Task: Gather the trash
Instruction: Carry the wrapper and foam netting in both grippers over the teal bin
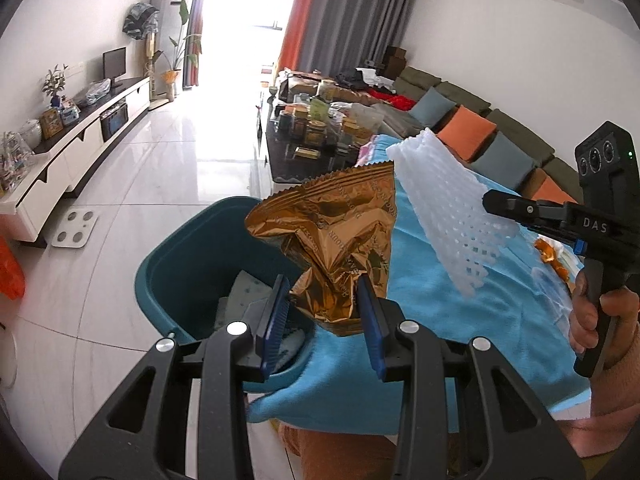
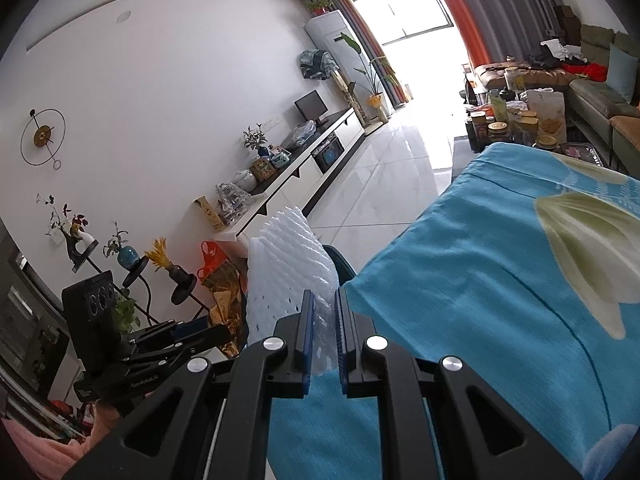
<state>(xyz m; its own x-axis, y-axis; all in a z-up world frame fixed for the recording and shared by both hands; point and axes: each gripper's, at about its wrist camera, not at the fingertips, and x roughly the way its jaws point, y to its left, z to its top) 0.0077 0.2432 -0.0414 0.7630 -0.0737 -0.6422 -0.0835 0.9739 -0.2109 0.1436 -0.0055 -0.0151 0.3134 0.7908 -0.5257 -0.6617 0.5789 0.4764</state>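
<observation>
My left gripper (image 1: pixel 323 284) is shut on the lower end of a crumpled gold foil wrapper (image 1: pixel 336 232), which stands up just over the right rim of a teal trash bin (image 1: pixel 176 264). Paper scraps lie inside the bin. My right gripper (image 2: pixel 324 296) is shut on a white foam net sleeve (image 2: pixel 288 264), held over the left edge of the blue-clothed table (image 2: pixel 480 260). In the left wrist view that right gripper (image 1: pixel 496 204) comes in from the right with the foam net (image 1: pixel 448 208) hanging from it. The left gripper (image 2: pixel 224 330) with the wrapper (image 2: pixel 224 296) shows at lower left.
Orange peel and clear plastic (image 1: pixel 554 260) lie on the cloth (image 1: pixel 460 320) at the right. Beyond the table stand a dark coffee table crowded with jars (image 1: pixel 316 128) and a sofa (image 1: pixel 480 132). A TV cabinet (image 1: pixel 80 148) lines the left wall; a scale (image 1: pixel 76 228) lies on the floor.
</observation>
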